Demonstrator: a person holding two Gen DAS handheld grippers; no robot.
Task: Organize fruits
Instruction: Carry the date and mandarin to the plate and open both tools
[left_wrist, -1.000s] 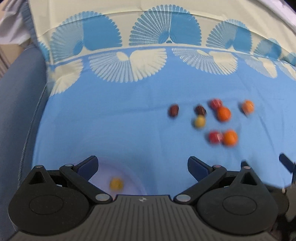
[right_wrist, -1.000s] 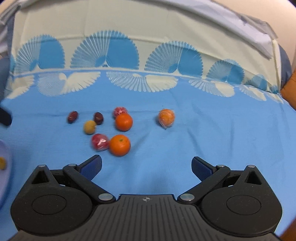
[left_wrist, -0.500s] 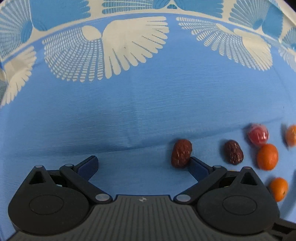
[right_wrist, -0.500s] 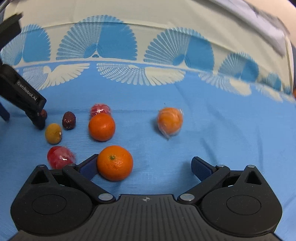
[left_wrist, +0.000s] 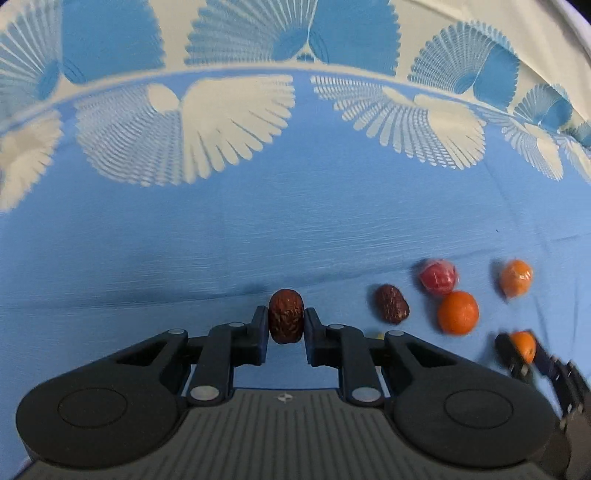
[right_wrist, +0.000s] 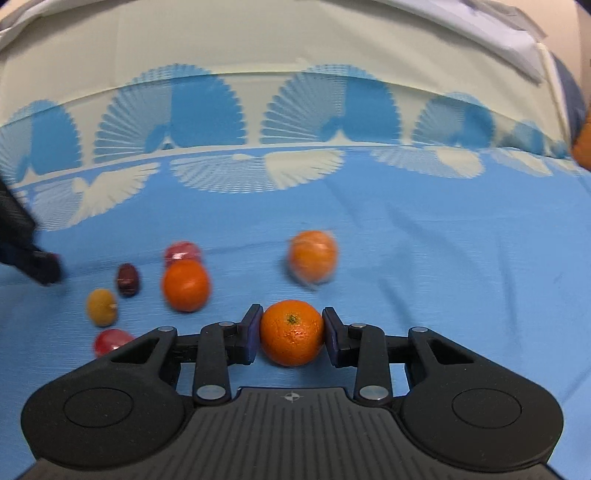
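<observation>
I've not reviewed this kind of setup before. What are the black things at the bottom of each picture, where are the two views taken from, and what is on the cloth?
They are hand-held two-finger grippers, one in each of a person's hands; each carries a camera looking forward along its fingers. In the left wrist view the left gripper, whose jaws have just been closing, is shut on a dried red date. In the right wrist view the right gripper, likewise just closed, is shut on an orange. On the blue patterned cloth lie another orange, a plastic-wrapped orange, two wrapped red fruits, a second date and a small yellow fruit.
</observation>
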